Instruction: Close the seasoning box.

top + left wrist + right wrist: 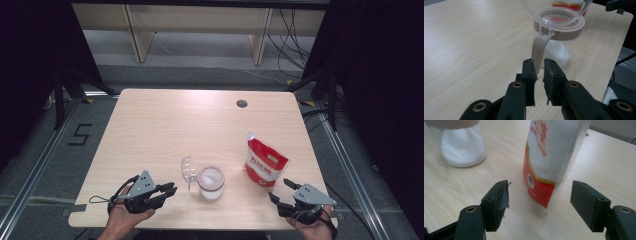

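A glass jar (211,184) of white grains stands near the table's front edge, its beige ring (564,27) open. Its clear lid (188,169) tilts up on the jar's left side, and a beige handle (539,50) hangs down from it. My left gripper (173,189) points at that handle. In the left gripper view the jaws of this gripper (538,63) stand close together with the handle's lower end in the narrow gap; whether the pads press on it is unclear. A red and white pouch (265,165) stands upright to the right. My right gripper (278,189) is wide open, its jaws apart on either side of the pouch (549,157) without touching it.
The pale wooden table (150,130) has a dark round hole (241,103) near its far edge. Behind the table are wooden furniture legs and loose cables on the floor. Metal rails run along the floor on both sides. The jar (461,147) stands left of the pouch in the right gripper view.
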`<state>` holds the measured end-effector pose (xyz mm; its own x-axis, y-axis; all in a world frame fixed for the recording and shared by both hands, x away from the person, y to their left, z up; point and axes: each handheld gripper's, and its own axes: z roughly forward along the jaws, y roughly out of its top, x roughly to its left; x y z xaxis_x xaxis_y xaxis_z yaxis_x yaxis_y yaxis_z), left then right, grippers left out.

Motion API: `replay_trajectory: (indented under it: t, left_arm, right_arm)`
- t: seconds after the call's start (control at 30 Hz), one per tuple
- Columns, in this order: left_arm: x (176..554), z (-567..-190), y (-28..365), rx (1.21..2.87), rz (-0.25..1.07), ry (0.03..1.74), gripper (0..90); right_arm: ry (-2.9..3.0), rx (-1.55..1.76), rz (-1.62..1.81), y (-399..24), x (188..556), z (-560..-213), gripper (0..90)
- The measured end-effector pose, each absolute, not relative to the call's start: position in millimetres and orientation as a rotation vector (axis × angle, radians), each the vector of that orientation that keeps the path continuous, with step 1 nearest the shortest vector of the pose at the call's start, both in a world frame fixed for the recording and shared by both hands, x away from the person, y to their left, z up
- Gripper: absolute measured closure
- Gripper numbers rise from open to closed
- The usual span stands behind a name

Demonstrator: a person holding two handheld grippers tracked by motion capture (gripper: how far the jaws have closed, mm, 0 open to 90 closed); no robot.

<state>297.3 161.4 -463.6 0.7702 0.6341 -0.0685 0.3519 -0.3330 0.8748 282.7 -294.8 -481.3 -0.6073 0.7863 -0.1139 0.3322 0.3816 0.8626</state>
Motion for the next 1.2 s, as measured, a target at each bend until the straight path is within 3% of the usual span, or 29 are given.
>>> replay_trajectory:
  t: [0.27, 1.2]
  left_arm:
    - [299.1, -454.8, 153.6, 1.949, 0.372, 0.717, 88.7]
    - [305.5, -442.9, 134.1, 1.939, 0.393, 0.662, 89.1]
  right_arm:
    - [2.104, 0.948, 1.160, -295.7, 284.1, -481.2, 31.8]
    - [2.112, 0.948, 1.165, -293.6, 284.4, -481.5, 31.9]
